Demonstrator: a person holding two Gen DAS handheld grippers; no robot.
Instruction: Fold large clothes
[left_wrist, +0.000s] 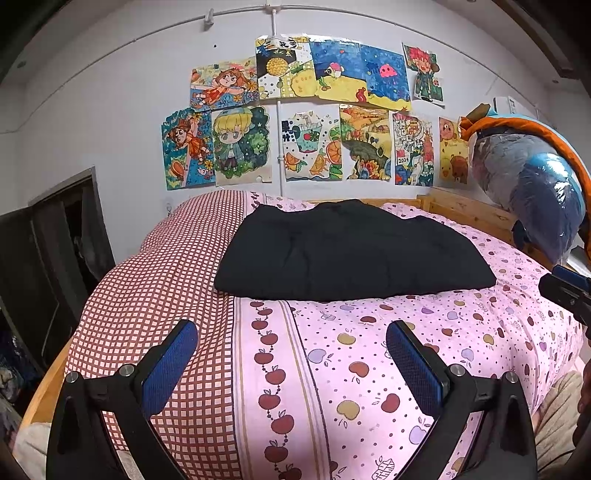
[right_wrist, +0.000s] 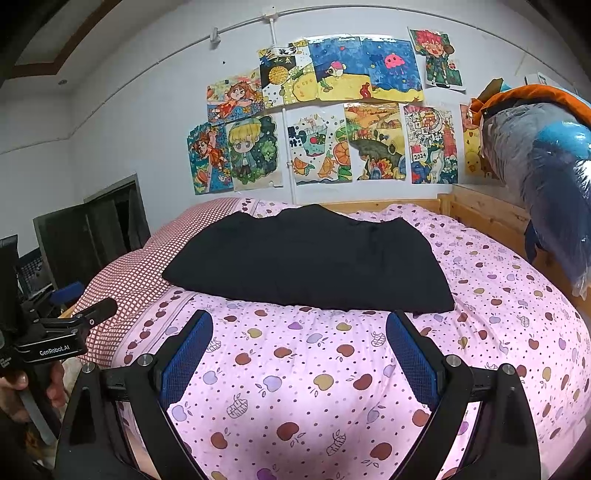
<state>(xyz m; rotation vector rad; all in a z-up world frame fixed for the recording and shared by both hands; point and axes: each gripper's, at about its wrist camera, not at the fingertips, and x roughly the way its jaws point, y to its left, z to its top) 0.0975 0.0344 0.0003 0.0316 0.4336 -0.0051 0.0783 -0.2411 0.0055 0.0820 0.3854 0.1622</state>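
A black garment lies folded into a wide rectangle on the pink apple-print bedcover; the right wrist view shows the same black garment just beyond my fingers. My left gripper hovers open over the cover, short of the garment's near edge, with nothing between its blue pads. My right gripper is open too, its tips close to the garment's front edge and not touching it. Each gripper appears at the edge of the other's view: the right gripper, the left gripper in a hand.
A red-checked quilt covers the bed's left side. The wooden bed frame runs along the back and right. A plastic-wrapped blue and orange bundle overhangs the right rail. Drawings hang on the wall; a dark cabinet stands left.
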